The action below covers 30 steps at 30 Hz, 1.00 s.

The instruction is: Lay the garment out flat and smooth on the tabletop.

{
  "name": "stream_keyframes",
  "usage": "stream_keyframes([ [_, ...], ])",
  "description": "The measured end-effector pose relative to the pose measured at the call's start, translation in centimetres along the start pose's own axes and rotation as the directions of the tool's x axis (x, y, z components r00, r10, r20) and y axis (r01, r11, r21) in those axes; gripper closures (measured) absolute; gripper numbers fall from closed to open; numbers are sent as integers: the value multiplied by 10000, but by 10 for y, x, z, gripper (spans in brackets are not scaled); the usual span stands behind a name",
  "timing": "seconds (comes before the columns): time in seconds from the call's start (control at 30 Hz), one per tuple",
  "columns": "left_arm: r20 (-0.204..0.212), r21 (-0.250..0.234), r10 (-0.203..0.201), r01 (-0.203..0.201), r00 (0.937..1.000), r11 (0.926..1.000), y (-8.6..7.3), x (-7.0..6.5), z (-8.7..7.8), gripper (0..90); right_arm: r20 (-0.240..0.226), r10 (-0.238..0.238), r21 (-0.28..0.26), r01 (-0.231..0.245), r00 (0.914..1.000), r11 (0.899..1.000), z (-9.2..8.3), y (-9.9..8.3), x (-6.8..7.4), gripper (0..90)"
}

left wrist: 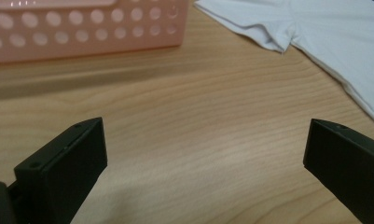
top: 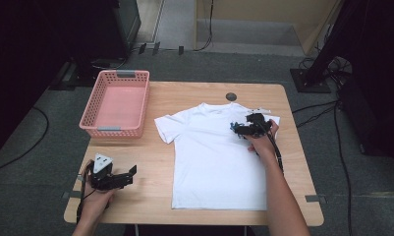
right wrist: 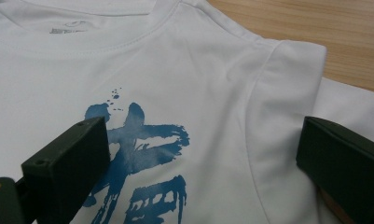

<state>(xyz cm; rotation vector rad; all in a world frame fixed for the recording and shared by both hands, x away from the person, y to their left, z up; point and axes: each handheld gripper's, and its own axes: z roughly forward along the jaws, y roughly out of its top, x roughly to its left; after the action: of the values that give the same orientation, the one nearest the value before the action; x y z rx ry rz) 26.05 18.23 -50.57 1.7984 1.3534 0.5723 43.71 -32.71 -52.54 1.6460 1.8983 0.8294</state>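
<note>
Grey carpet underfoot, cables trailing across it; a wooden desk stands in the middle. White shirt lies flat on the desk's right half, collar toward the far edge, hem near the person's side, left sleeve spread out toward the basket. Pink basket sits at the far left corner of the desk, just beside that sleeve but not touching it.

Right gripper hovers over the shirt's upper right chest, near the shoulder, held in the person's right hand. Jaws stand wide apart, nothing between them. From the right gripper view: blue brush-style print on the shirt sits between and beyond the jaws, collar seam further off, right sleeve folded in at the shoulder.

Left gripper rests low at the near left of the desk, well apart from the shirt, pointing toward it. Jaws wide, nothing held. Left gripper view shows bare wood ahead, the basket wall at upper left, the shirt sleeve at upper right.
</note>
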Motion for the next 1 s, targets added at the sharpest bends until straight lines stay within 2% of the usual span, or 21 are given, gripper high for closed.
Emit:
stream_keyframes([
  [0.2, -619, 227, 83, -69, 9980, 9997, -14, 12, -6, 0, 1, 5, 2, -5, 10000, 10000, 0, 0, 0, 25],
  [0.3, -548, 1010, 20, 36, 9985, 9949, -19, 18, -6, 0, 5, 7, 5, -7, 10000, 10000, 0, 0, 0, 25],
  [0.4, -874, 1052, 244, -151, 9959, 9943, -21, 21, -9, 0, 14, 8, 3, -8, 10000, 10000, 0, 0, 0, 25],
  [0.47, -1131, 1420, 253, -90, 9933, 9898, -22, 25, -9, 0, 15, 10, 2, -10, 10000, 10000, 0, 0, 0, 25],
  [0.53, -1391, 1490, 292, -82, 9899, 9888, -24, 28, -12, 0, 14, 9, 2, -9, 10000, 10000, 0, 0, 0, 25],
  [0.67, -1525, 1495, 202, 29, 9881, 9888, -28, 36, -18, 0, 5, 6, 12, -6, 10000, 10000, 0, 0, 0, 25],
  [0.87, -1960, 1404, -125, 407, 9805, 9893, -34, 54, -31, 0, -30, -27, 18, 27, 10000, 10000, 0, 0, 0, 25],
  [1.0, -1972, 1407, -131, 415, 9803, 9892, -35, 56, -32, 0, -94, -109, 120, 110, 9999, 9999, 0, 2, -1, 25],
])
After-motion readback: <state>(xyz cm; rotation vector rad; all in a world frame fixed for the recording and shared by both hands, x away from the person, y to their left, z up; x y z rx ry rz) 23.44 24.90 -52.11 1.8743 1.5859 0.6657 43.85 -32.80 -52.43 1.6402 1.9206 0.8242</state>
